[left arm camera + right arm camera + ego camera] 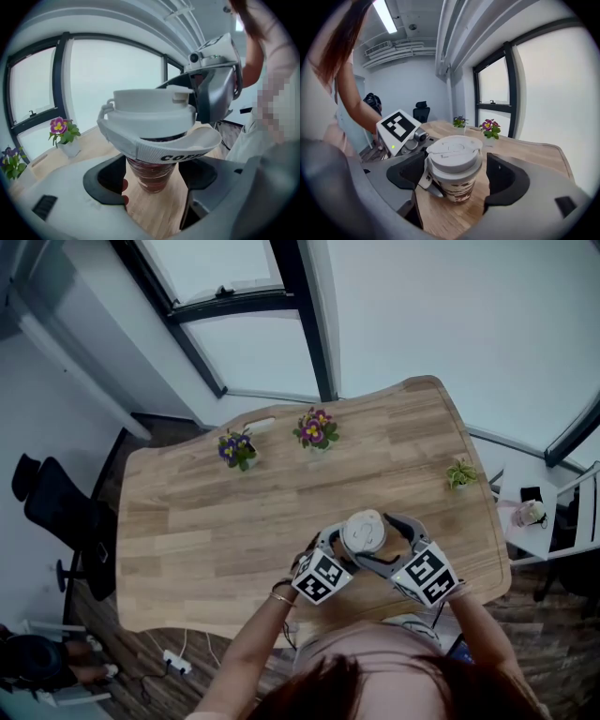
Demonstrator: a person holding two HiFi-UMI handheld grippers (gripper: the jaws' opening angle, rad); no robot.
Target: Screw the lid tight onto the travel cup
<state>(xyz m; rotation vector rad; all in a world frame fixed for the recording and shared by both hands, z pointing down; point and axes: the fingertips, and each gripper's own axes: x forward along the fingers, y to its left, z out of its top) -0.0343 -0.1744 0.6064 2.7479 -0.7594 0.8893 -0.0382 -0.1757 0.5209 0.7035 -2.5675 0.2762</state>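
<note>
Cup [363, 532] stands on the counter [206, 521] near its front edge, with the white lid [453, 152] on top. Left gripper [152, 176] fingers are spread apart either side of the cup's base. Right gripper [457, 178] fingers are likewise apart, flanking the lid.

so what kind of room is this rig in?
Probably an office or meeting room: long wooden table, black office chair beside it, large windows, small potted flowers as decor.
</note>
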